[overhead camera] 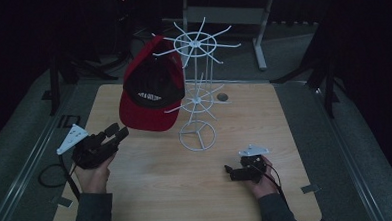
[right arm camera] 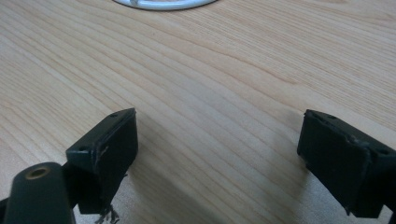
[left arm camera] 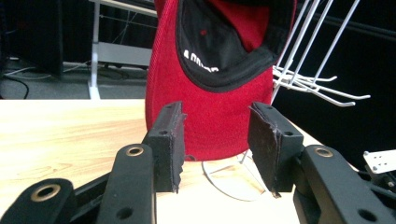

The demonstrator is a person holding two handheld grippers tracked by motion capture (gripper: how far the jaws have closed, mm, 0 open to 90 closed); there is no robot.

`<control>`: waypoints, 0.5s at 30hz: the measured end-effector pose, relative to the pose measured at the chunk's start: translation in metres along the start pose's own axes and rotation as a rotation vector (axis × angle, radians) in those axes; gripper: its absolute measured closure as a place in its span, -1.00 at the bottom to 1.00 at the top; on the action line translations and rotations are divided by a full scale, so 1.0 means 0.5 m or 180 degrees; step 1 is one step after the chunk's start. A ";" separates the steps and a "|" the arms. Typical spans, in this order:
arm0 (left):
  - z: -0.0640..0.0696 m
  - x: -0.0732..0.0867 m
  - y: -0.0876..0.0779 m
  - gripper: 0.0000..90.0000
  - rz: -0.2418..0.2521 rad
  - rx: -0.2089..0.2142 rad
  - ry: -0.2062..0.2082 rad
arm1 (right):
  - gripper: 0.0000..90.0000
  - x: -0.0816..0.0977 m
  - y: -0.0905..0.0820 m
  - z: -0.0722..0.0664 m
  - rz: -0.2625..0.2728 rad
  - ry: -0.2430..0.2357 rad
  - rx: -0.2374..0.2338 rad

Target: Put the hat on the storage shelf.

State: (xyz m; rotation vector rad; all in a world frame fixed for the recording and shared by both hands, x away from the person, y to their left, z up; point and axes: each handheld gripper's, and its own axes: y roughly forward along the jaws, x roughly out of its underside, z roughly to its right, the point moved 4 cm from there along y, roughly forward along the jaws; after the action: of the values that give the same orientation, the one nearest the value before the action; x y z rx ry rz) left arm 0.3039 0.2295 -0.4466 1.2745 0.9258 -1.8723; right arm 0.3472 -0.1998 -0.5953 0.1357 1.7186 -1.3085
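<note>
A red corduroy cap (overhead camera: 150,90) with a black lining hangs on the white wire rack (overhead camera: 197,90) — at eleven o'clock on the pale wood-grain counter (overhead camera: 152,177). The left hand-held gripper (overhead camera: 119,132) gapes just short of its brim, gripping nothing; the right hand-held gripper (overhead camera: 228,172) rests wide open at five o'clock.

Left gripper (overhead camera: 116,132) sits in the person's left hand (overhead camera: 92,174) at the near left in the high view, forearm entering from the bottom edge, jaws pointing up and to the right; in the left gripper view the jaws stand apart with nothing pressed between the pads. Right gripper (overhead camera: 229,171) is held low in the right hand (overhead camera: 261,180) at the near right, jaws pointing left. In the right gripper view its jaws are spread wide, nothing between them.
</note>
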 end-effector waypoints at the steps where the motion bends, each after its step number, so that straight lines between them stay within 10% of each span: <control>1: 0.000 0.001 -0.001 0.24 -0.0009 -0.0016 0.0018 | -0.73 0.000 0.000 0.000 0.0001 0.0002 0.0000; 15: -0.005 0.034 0.007 0.16 -0.0040 -0.0047 -0.0001 | -0.73 0.000 0.000 0.000 -0.0003 0.0008 -0.0001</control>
State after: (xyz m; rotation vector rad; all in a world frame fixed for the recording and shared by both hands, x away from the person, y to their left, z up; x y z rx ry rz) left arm 0.3029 0.2277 -0.4642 1.2621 0.9479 -1.8720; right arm 0.3471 -0.1997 -0.5954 0.1364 1.7211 -1.3092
